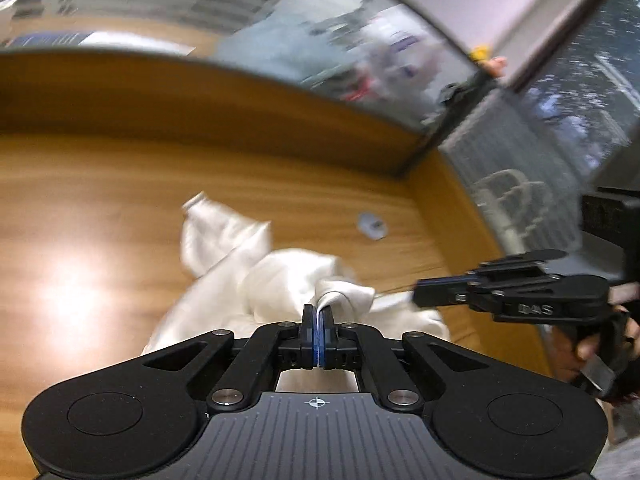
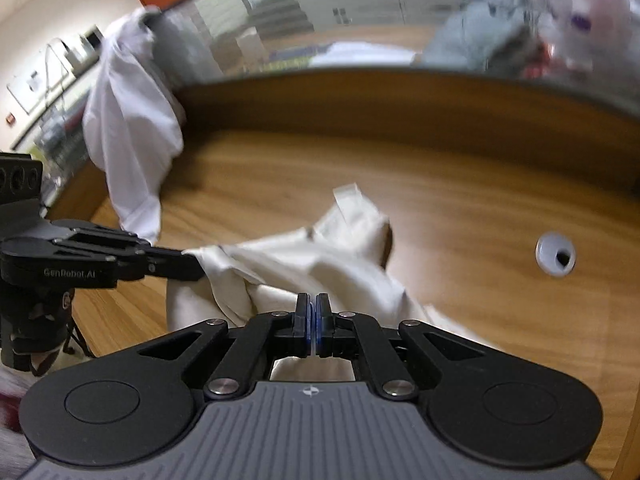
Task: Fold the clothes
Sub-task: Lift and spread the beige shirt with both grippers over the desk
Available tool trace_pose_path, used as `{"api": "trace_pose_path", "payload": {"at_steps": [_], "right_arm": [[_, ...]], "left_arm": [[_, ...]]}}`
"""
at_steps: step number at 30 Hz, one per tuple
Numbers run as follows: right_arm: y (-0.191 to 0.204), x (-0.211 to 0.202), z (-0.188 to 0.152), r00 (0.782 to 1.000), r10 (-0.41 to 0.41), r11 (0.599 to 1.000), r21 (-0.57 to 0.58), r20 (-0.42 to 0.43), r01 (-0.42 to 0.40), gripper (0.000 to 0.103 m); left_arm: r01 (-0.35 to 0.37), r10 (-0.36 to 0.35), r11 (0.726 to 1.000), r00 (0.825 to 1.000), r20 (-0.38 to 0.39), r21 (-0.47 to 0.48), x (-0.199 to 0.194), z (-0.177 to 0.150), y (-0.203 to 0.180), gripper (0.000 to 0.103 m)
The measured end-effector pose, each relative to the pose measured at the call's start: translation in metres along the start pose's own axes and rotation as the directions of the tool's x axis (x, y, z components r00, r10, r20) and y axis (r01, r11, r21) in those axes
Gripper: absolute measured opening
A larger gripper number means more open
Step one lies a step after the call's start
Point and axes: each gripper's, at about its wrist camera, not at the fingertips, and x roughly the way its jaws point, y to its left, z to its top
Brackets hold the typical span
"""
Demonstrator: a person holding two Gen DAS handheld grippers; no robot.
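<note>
Cream garment (image 1: pixel 280 280) pinched at edges by both grippers' fingers (image 1: pixel 308 320).

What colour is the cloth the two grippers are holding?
The cloth is plain creamy white, clearest in the right wrist view.

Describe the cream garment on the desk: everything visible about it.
The cream garment is a soft, smooth-looking fabric, crumpled in a loose heap on the wooden desk. One narrow banded end sticks up toward the back. The left gripper and the right gripper each pinch a fold of it, jaws shut, at neighbouring spots. Motion blur hides seams and finer detail.
</note>
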Motion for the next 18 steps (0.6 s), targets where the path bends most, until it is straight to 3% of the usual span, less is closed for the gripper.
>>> {"api": "trace_pose_path", "payload": {"at_steps": [8, 10, 18], "right_arm": [[0.016, 0.021, -0.014, 0.997, -0.074, 0.994, -0.087, -0.019, 0.072, 0.006], [0.023, 0.017, -0.013, 0.998, -0.066, 0.992, -0.112, -0.002, 0.065, 0.007], [0.053, 0.016, -0.008, 1.000, 0.004, 0.979, -0.202, -0.019, -0.007, 0.011]], "left_arm": [[-0.109, 0.109, 0.994, 0.994, -0.028, -0.029, 0.007, -0.016, 0.022, 0.008], [-0.107, 0.106, 0.994, 0.994, -0.010, -0.025, -0.002, -0.015, 0.019, 0.017], [-0.013, 0.015, 0.996, 1.000, 0.022, -0.089, -0.017, -0.004, 0.004, 0.026]]}}
